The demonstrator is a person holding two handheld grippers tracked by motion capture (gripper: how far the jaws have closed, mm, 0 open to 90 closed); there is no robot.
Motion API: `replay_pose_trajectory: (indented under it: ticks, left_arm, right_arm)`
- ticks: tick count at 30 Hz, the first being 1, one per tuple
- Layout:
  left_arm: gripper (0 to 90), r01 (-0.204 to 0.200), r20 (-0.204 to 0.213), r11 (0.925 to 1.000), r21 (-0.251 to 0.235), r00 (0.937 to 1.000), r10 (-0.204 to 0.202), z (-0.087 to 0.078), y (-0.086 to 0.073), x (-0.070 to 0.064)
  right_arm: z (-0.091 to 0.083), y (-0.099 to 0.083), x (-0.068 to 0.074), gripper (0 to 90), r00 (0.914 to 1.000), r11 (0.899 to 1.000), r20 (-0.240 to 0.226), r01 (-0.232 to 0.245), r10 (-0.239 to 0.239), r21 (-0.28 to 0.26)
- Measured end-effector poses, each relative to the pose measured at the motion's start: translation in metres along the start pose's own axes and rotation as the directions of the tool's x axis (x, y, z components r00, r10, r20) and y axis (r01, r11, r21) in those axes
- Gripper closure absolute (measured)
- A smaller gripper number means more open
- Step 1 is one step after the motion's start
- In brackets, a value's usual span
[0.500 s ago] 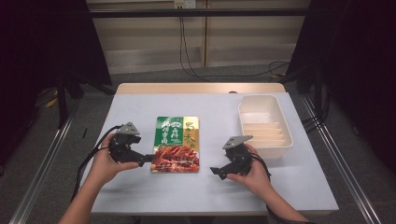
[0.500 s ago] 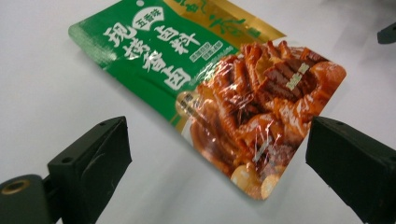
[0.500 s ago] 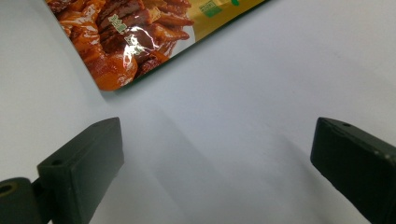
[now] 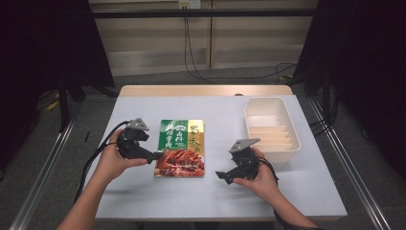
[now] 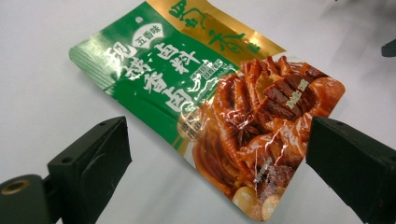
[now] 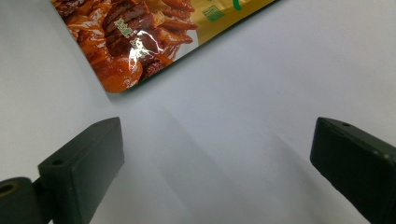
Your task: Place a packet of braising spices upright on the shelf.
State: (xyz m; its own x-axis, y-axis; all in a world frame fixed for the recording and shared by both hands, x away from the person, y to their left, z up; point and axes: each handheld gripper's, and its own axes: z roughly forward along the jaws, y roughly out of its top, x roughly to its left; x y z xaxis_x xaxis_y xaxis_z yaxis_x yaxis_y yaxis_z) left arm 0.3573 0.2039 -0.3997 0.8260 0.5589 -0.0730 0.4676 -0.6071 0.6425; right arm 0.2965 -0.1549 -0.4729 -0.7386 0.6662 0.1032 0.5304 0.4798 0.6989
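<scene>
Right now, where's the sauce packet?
In the high view the sauce packet lies flat mid-table, between the left hand-held gripper and the right hand-held gripper, left of the white tray.

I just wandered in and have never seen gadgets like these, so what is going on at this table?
A person sits at a table holding a pair of tongs in each hand. The left tongs are open and sit right at the left edge of a flat food pouch, green and gold with a picture of braised meat. The right tongs are also open, lying apart from the pouch on its right. Nothing is gripped yet. A white tray stands at the table's right side.
</scene>
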Motion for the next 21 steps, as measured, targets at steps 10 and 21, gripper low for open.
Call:
replay_pose_trajectory:
  ticks: [10,21]
  left_arm:
    - [5.9,0.000,-0.003,0.9999,0.011,1.0000,0.000,0.008,0.021,0.007]
    - [6.1,-0.030,0.004,0.9963,0.081,0.9996,0.029,0.027,0.041,0.025]
  right_arm:
    - [-0.001,0.002,0.002,2.7,1.0000,1.000,-0.007,0.002,-0.002,-0.007]
    - [-0.002,0.001,0.004,2.8,0.9999,1.000,-0.006,0.008,-0.008,-0.007]
